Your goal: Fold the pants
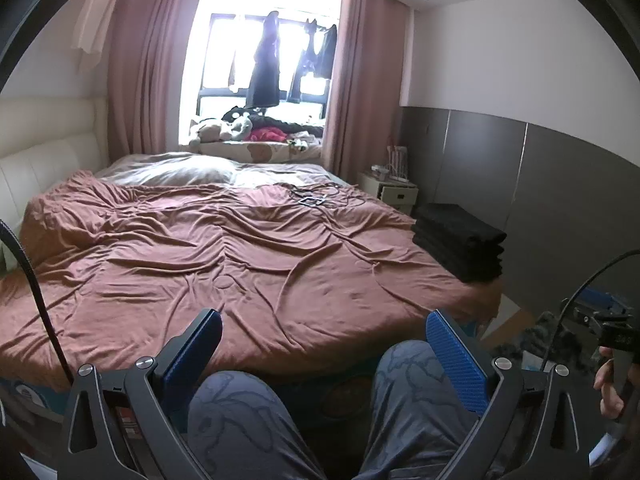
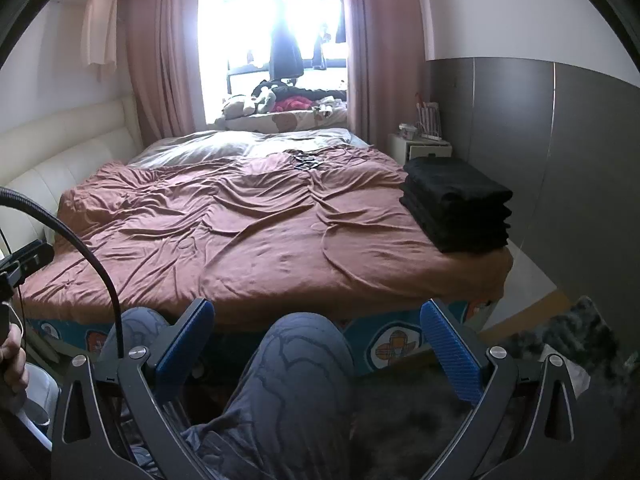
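My left tongs (image 1: 324, 330) and right tongs (image 2: 318, 320) both gape apart, holding nothing, above my knees. The stack of folded black pants (image 2: 458, 208) sits ahead to the right, on the bed (image 2: 260, 232) corner.

Your knees (image 1: 240, 412) hide the bed's near edge (image 1: 304, 364); the small items on the nightstand (image 2: 424, 136) and the window glare (image 2: 272, 20) are unreadable.

Rumpled brown bed (image 2: 260, 240); folded black stack (image 2: 458, 208) at its right corner.
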`<act>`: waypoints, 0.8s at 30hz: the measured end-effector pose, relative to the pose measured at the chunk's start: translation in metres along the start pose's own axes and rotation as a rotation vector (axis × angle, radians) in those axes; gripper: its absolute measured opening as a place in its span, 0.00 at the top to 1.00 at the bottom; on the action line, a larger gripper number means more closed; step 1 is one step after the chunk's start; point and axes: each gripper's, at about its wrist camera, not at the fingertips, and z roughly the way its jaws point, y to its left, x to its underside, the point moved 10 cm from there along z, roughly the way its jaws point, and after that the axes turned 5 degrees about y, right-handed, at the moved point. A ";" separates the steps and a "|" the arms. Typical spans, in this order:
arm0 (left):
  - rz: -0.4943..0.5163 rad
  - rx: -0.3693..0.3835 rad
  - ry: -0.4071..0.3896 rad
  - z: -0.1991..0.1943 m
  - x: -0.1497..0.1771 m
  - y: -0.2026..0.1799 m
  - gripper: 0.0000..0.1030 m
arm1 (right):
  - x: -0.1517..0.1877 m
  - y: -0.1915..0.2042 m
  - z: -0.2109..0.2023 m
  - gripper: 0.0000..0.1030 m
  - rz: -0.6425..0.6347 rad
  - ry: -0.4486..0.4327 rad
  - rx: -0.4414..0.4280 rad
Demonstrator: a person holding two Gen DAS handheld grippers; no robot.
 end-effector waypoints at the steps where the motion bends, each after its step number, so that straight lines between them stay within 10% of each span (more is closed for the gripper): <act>1: -0.003 0.001 0.001 0.000 0.000 0.000 0.00 | 0.000 0.000 0.000 0.00 -0.001 0.000 -0.001; 24: 0.006 -0.009 -0.005 -0.002 0.000 0.000 0.00 | -0.001 0.009 0.005 0.00 0.011 0.035 -0.036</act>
